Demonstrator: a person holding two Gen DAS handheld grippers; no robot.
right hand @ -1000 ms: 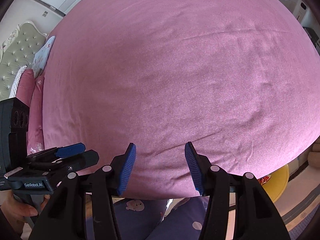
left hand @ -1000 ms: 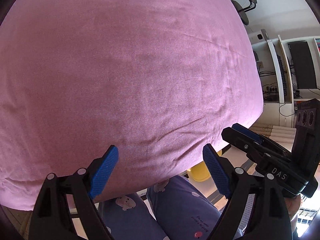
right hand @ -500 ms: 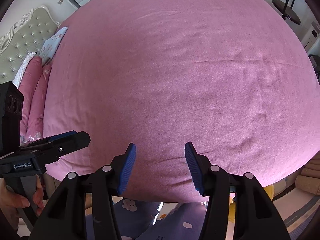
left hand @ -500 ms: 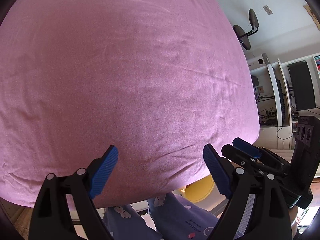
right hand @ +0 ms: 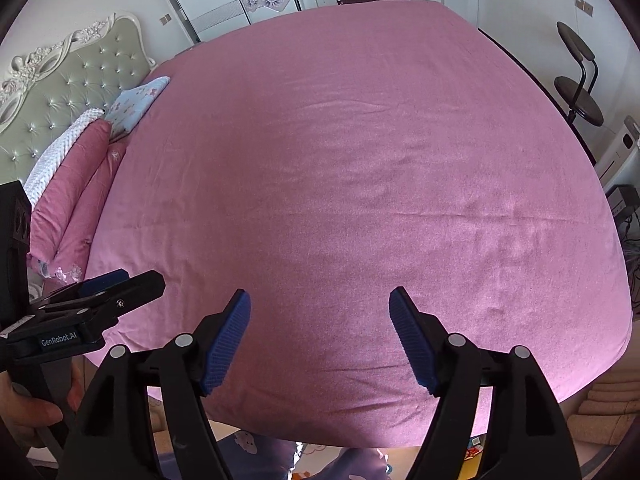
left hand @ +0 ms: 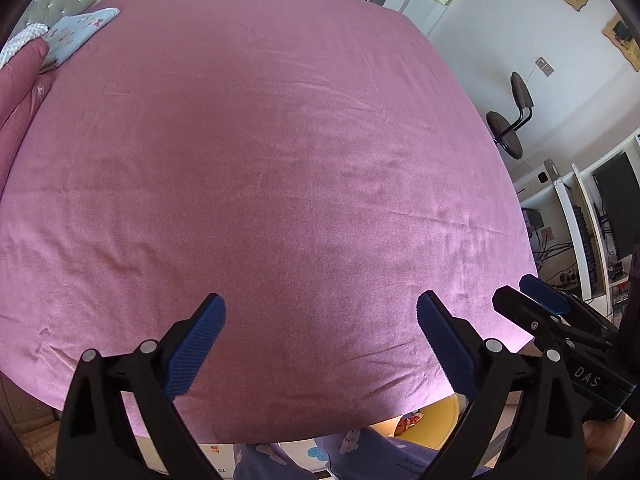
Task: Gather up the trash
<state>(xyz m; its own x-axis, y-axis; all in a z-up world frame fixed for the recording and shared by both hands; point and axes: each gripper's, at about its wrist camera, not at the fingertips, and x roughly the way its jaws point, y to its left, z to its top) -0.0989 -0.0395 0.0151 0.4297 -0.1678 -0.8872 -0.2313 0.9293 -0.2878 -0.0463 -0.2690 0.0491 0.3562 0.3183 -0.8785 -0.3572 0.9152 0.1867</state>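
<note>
Right hand-held gripper [right hand: 320, 336] sits low in frame, blue pads [right hand: 226, 344] spread wide, nothing between them, above the near edge of a bed [right hand: 352, 184] with a pink sheet. Left hand-held gripper [right hand: 120, 292] pokes in from the left edge, jaw state unclear. Pink pillows [right hand: 68, 200] and a light blue pillow [right hand: 136, 104] lie by the tufted headboard [right hand: 64, 92]. Black stool [right hand: 580, 96] stands far right.
</note>
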